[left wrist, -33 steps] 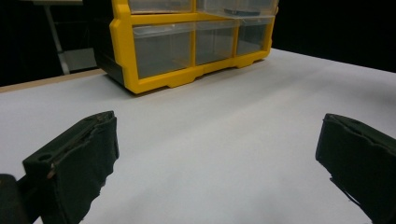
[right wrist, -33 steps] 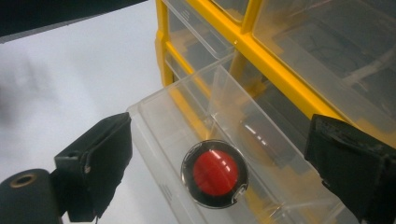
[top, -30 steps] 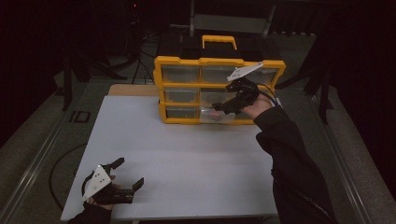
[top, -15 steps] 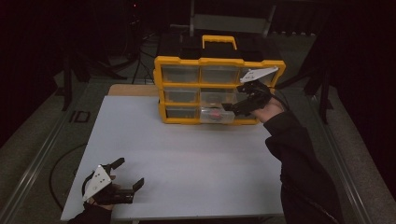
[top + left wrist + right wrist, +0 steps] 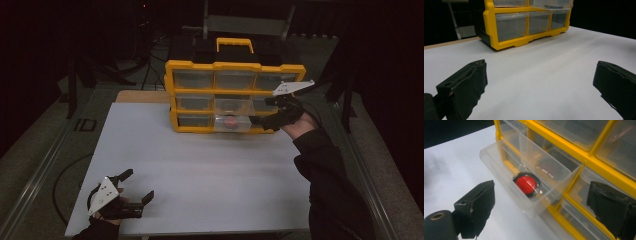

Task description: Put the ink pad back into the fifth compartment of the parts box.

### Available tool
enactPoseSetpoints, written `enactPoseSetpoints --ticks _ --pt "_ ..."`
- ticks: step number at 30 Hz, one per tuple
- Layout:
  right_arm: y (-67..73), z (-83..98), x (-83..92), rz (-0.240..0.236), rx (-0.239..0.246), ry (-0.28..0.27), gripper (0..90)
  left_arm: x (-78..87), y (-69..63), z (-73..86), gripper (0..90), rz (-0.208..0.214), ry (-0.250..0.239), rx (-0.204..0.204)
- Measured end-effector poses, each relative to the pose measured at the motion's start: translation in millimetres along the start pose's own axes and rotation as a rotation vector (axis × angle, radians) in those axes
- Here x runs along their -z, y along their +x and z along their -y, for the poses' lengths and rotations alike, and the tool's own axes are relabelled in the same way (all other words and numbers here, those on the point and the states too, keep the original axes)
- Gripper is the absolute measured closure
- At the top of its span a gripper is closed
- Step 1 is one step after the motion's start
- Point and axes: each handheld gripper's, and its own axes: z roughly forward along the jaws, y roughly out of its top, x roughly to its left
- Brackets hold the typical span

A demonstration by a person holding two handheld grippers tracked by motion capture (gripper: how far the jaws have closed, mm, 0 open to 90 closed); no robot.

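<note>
Drawer (image 5: 524, 182) of clear, thin-walled plastic stands pulled partway out of the bottom row, middle column, of a yellow-framed organizer (image 5: 235, 95), a boxy cabinet of three rows by three with a black body and a yellow carry handle on top. Inside the drawer, against its front wall, lies a round red disc (image 5: 525, 184) ringed in black, its face smooth and slightly glossy; in the high view the same disc (image 5: 230, 121) shows as a red spot behind the translucent front.

At the organizer's right front corner, the right gripper (image 5: 280, 112) hangs just beside the drawer, its two black padded jaws spread wide with nothing between them. In the right gripper view, one jaw sits off the drawer's front corner over the table and the other in front of the cabinet's yellow frame; neither touches the plastic. A grey three-cornered plate rides on top of it, and a dark sleeve leads back to the person.

Well apart from the organizer, near the table's (image 5: 210, 170) front-left corner, the left gripper (image 5: 134, 196) is held low over the matte white surface, its rough-faced black jaws likewise parted and holding nothing, pointed towards the cabinet's left end.
</note>
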Motion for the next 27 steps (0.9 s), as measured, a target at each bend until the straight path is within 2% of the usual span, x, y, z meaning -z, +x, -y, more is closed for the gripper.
enactPoseSetpoints --ticks 6,12,22,24,27 --pt "-1.3 16.1 7.0 0.008 -0.01 0.011 8.3 -0.1 -0.2 -0.1 0.0 0.0 0.001 -0.001" --pt "-2.1 31.6 12.9 0.011 -0.032 -0.012 8.3 -0.2 -0.3 -0.3 0.0 -0.001 0.0 -0.002" --pt "7.6 55.6 10.1 -0.006 -0.033 -0.03 8.3 0.0 -0.5 -0.6 0.0 -0.001 -0.003 0.0" --pt "8.8 61.2 9.8 -0.021 -0.043 -0.043 8.3 0.1 -0.4 -0.5 0.0 -0.001 -0.002 0.0" --pt "12.7 68.4 8.8 -0.016 -0.034 -0.037 8.3 -0.2 -0.6 -0.6 0.0 0.0 -0.002 -0.001"
